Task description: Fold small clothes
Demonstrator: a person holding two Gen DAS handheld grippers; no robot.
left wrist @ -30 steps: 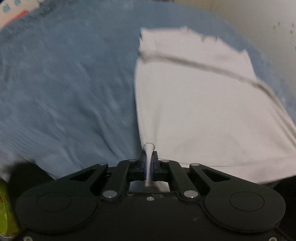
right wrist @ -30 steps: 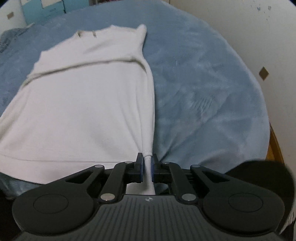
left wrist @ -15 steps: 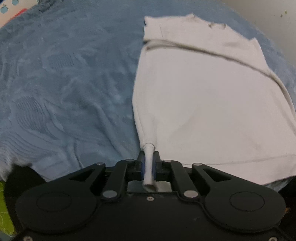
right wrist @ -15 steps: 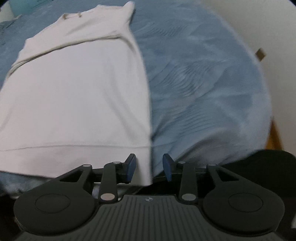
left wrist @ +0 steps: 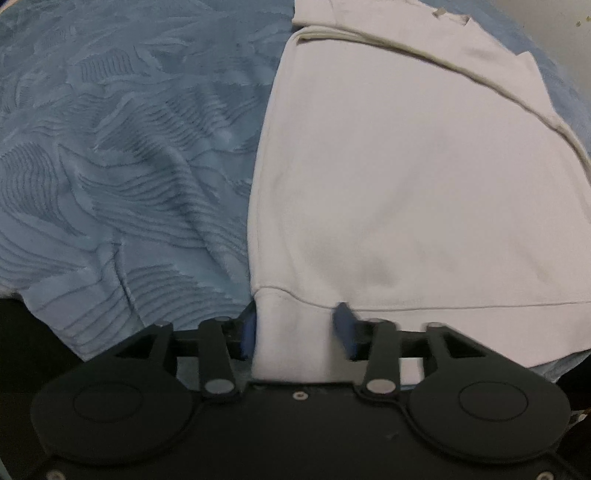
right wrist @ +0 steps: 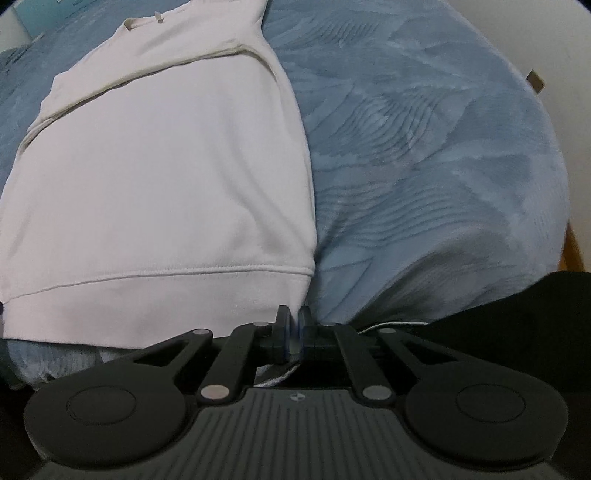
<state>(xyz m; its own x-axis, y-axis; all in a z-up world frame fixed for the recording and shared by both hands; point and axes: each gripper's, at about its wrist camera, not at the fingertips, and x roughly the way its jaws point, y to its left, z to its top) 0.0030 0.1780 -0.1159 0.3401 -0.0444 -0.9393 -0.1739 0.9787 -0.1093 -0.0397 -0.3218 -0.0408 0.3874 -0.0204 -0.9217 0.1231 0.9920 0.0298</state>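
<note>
The left gripper has its jaws spread apart, the blue pads standing either side of the white garment's hem band; the corner of that band lies loose between them, touching the left pad or very nearly so, gripped by neither. The right gripper has its jaws brought together, pads almost meeting, at the opposite hem corner. A sliver of pale fabric shows in the slit between them and below it (whether this is the garment's own corner or the bedding beneath, the right wrist view does not settle).

Outward from the jaws, the white garment lies flat on a blue textured blanket, hem nearest both cameras and neckline at the far end, so its long axis runs straight away from the grippers. A stitched seam crosses it just above the hem band. Near the top a fold or seam line runs slantwise across the shoulders, and a small tag sits at the collar.

The blue textured blanket spreads on either side of the garment, rumpled into ridges beside each side edge, and drops off at the near edge below the hem.
</note>
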